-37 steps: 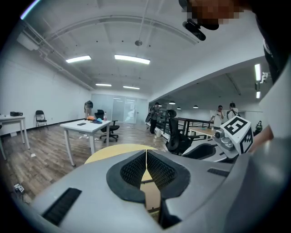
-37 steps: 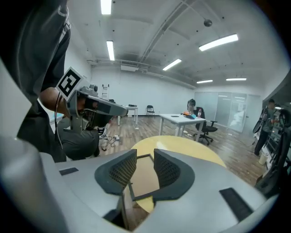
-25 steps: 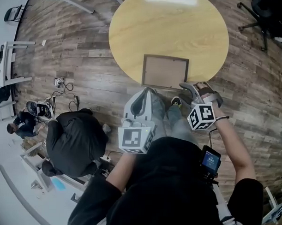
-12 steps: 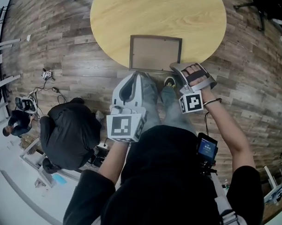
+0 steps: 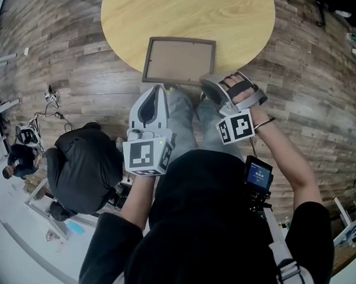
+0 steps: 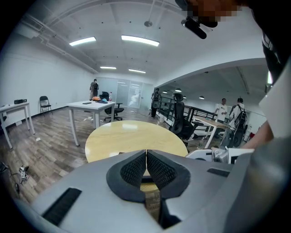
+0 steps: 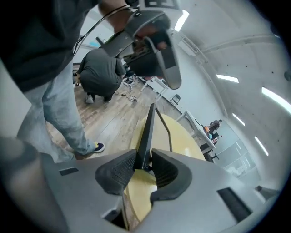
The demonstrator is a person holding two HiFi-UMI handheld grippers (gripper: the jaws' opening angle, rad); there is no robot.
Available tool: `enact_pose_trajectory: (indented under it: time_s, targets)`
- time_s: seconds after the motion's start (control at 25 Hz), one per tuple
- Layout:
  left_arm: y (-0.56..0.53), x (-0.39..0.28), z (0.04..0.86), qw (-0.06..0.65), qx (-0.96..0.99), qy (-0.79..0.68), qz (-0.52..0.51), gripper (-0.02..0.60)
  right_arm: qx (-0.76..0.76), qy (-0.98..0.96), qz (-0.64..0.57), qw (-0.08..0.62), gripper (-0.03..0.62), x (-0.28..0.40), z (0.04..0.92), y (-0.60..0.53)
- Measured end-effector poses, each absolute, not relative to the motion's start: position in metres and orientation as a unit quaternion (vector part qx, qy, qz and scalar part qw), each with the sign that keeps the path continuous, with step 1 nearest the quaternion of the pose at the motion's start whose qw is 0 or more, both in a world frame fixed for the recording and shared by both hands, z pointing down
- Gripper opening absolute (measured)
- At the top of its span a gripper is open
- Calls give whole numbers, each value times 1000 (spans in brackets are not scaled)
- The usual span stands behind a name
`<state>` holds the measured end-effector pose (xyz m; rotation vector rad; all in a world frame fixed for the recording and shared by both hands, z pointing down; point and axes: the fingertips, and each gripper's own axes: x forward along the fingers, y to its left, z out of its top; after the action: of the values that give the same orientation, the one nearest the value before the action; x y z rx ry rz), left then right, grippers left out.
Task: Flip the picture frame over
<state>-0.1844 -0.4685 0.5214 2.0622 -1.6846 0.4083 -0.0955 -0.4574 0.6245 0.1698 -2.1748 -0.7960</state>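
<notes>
Right now the picture frame (image 5: 178, 60) lies flat at the near edge of the round wooden table (image 5: 188, 13), plain brown face up. As far as I can tell, its near side reaches the rim or just past it.

My worry is the hold. The grip sits on one near corner only, at the very tips of the pads. If I lift and roll from there, the frame's weight hangs far out from the pinch, so it can swivel in the pads or slide out. It would then drop off the near rim onto the floor. A fast turn could also knock the far edge against the tabletop and lever it loose.

The right gripper (image 5: 204, 84) is at the frame's near right corner. Its jaws have just been closing and now stand about half spread, with the frame's thin dark edge pinched between them. The left gripper (image 5: 158, 88) hovers just short of the near left corner, touching nothing, with its pads pressed together and nothing between them.
</notes>
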Motion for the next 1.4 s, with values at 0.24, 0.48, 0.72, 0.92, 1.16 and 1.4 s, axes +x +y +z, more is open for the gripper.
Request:
enact_pose_trajectory:
  time_s: [0.24, 0.48, 0.72, 0.92, 1.16, 1.4]
  targets:
    - [-468, -189, 512, 211, 745, -617, 139, 26, 108, -922, -165, 334, 94, -109, 567, -478]
    - [-479, -192, 506, 207, 742, -623, 136, 26, 161, -959, 62, 225, 86, -112, 529, -521]
    - [-485, -192, 506, 208, 742, -623, 134, 26, 220, -914, 319, 119, 83, -86, 540, -560]
    - [-488, -189, 511, 207, 747, -617, 136, 26, 260, -866, 419, 80, 78, -67, 564, -566]
    - [-486, -188, 519, 210, 748, -613, 141, 26, 301, -825, 474, 64, 80, -47, 595, -568]
    - [-484, -189, 524, 210, 747, -614, 145, 26, 329, -808, 485, 65, 81, -34, 617, -571]
